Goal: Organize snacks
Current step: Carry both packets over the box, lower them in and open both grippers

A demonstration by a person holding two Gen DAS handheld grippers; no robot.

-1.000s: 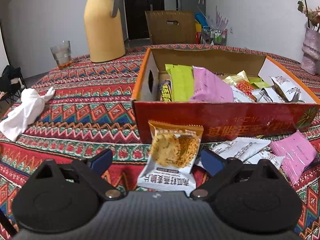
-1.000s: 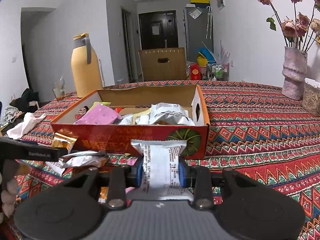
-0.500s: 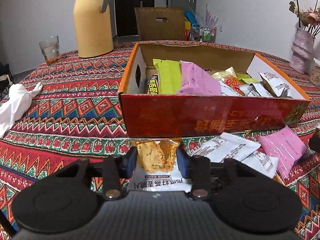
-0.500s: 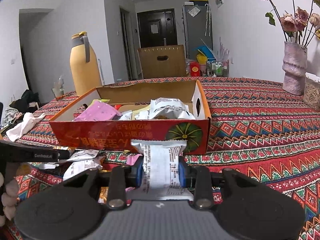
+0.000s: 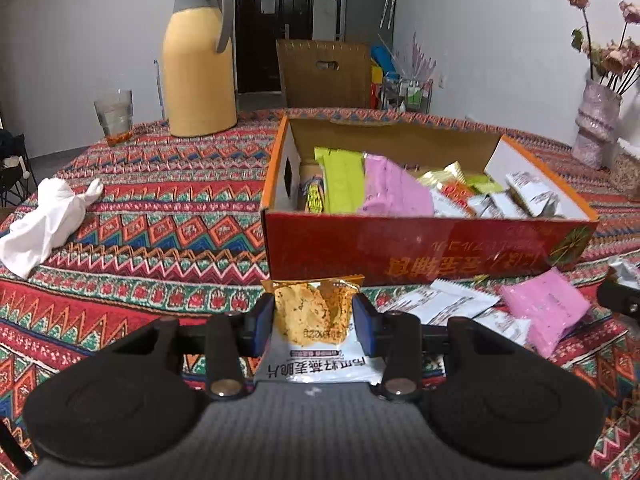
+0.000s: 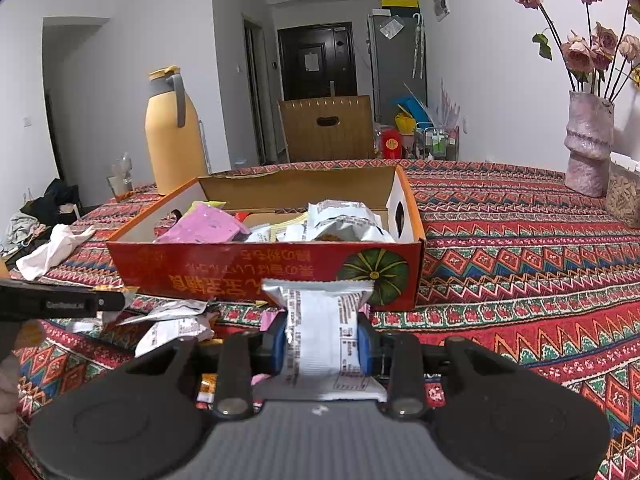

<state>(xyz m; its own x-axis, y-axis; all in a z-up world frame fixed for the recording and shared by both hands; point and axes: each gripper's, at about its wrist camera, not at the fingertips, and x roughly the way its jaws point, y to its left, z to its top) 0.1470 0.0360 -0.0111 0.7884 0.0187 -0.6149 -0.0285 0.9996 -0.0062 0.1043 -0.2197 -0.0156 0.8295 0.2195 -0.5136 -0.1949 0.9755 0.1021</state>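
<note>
- Spreading across both views: table [image 5: 168, 220] under a zigzag-patterned cloth; carrying everything else.
- Sitting mid-table: red cardboard box [image 5: 420, 248], open on top, already crowded with wrappers, pink and green at the left end, white ones heaped at the right.
- Standing well behind the box: yellow flask [image 5: 200, 60]; a drinking glass [image 5: 114, 116] beside it; a vase [image 6: 588, 140] off to the right; none of them in the way.
- Lying crumpled near the left edge: white cloth [image 5: 44, 220].
- Lying loose in front of the box: pink packet [image 5: 548, 312] and white packets [image 5: 444, 304], not yet sorted.
- Pinching a cracker packet [image 5: 312, 332]: left gripper [image 5: 314, 320], pads pressing both sides, packet upright, just short of the near wall.
- Clamping a white snack bar [image 6: 324, 332]: right gripper [image 6: 322, 338], squeezing the wrapper's middle, top end sticking up, also in front of the near wall.
- Judging the step: carrying both packets into the box; raising each well clear of the near wall before going forward; aiming the cracker packet at the gap near the left end, the bar toward the right; keeping the squeeze gentle, crackers likely brittle; letting go low so nothing bounces out.
</note>
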